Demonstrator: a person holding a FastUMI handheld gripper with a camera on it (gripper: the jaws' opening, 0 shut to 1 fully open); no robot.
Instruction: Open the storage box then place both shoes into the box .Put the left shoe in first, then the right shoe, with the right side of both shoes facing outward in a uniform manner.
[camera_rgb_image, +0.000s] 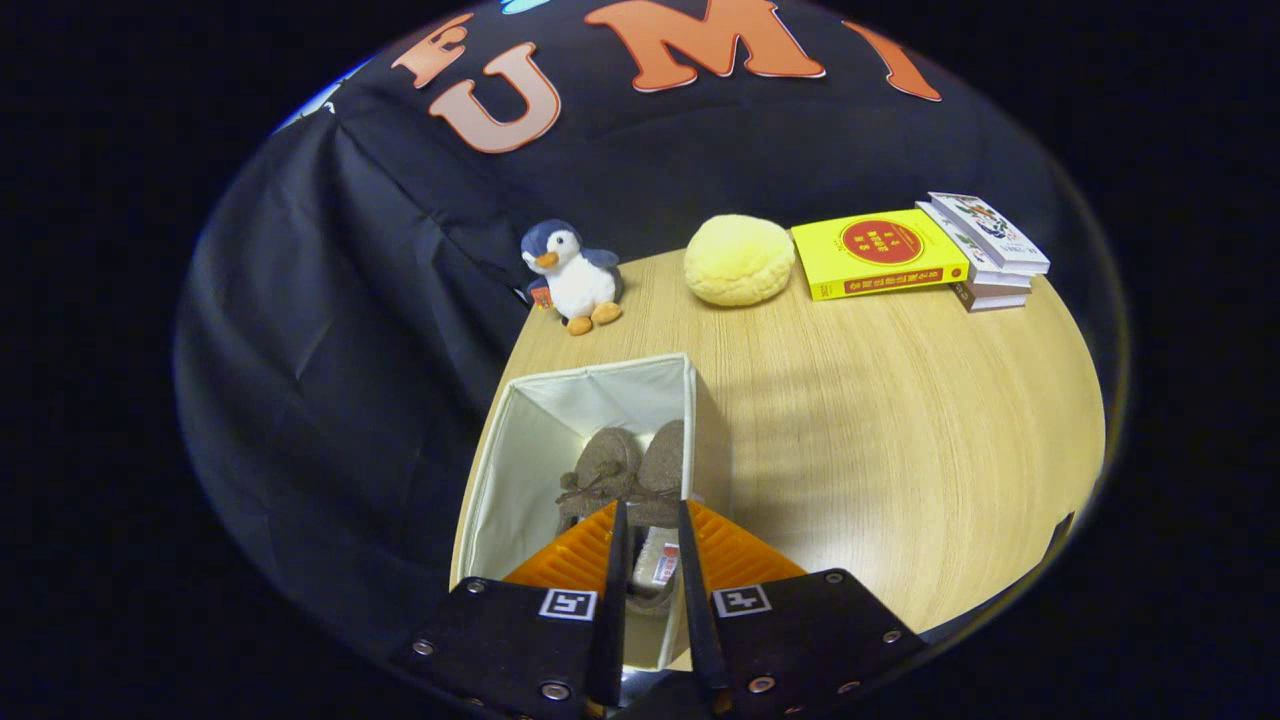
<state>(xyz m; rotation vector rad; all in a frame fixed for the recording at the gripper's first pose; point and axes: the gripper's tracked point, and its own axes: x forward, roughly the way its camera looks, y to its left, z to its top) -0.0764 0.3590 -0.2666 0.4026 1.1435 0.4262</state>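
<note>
Two shoes (622, 472) lie side by side inside the open white box (520, 450), which stands at the left edge of the tabletop (900, 450), low and left of centre in the frame. Going left to right: the box with the brown pair in it, then the tongs (650, 525) at bottom centre, poised over the box's near end. Their fingers (617, 560) stand slightly spread with a narrow gap, and through that gap shows the heel end of the right-hand shoe; whether the pads actually press on it is hard to say, since the fingers hide the contact.

Judging by this, the task is at its last step: the second shoe is being set down or has just been let go. The next move calls for spreading the tongs and lifting straight up, clear of the box rim.

Farther back, in the upper part of the frame, sit a toy penguin (572, 275), a yellow cushion (738, 260) and a stack of books (905, 255). The box's near wall is covered by the tongs, and which side of each shoe faces outward cannot be made out.
</note>
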